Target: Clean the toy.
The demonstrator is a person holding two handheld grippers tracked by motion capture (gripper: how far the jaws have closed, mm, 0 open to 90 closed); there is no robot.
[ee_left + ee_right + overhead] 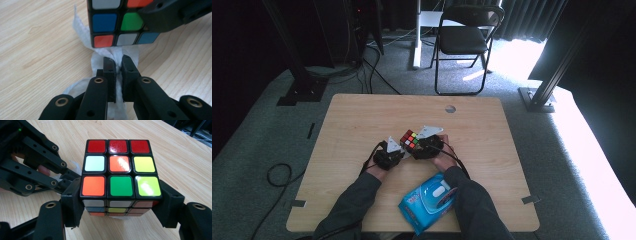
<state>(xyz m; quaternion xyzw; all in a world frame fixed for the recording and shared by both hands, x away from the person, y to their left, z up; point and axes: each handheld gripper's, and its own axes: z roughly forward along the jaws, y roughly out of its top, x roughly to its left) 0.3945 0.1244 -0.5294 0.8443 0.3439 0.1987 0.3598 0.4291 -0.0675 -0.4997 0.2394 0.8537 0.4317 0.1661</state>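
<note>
A scrambled Rubik's cube (409, 139) is at the middle of the wooden table (362, 115). My right gripper (121, 205) is shut on the cube (120, 167), with one pad on each side of its lower rows and the red, orange and green face towards the camera. A crumpled white wipe (82, 32) lies on the table under the cube (110, 22). My left gripper (119, 61) is shut on a twisted part of that wipe, just below the cube's edge. In the high view the left gripper (398, 152) sits close beside the right gripper (414, 146).
A blue pack of wet wipes (428, 202) lies near the table's front edge between the person's forearms. A round hole (450, 108) is at the table's far edge. A black folding chair (464, 40) stands on the carpet behind, and cables trail on the floor at the left.
</note>
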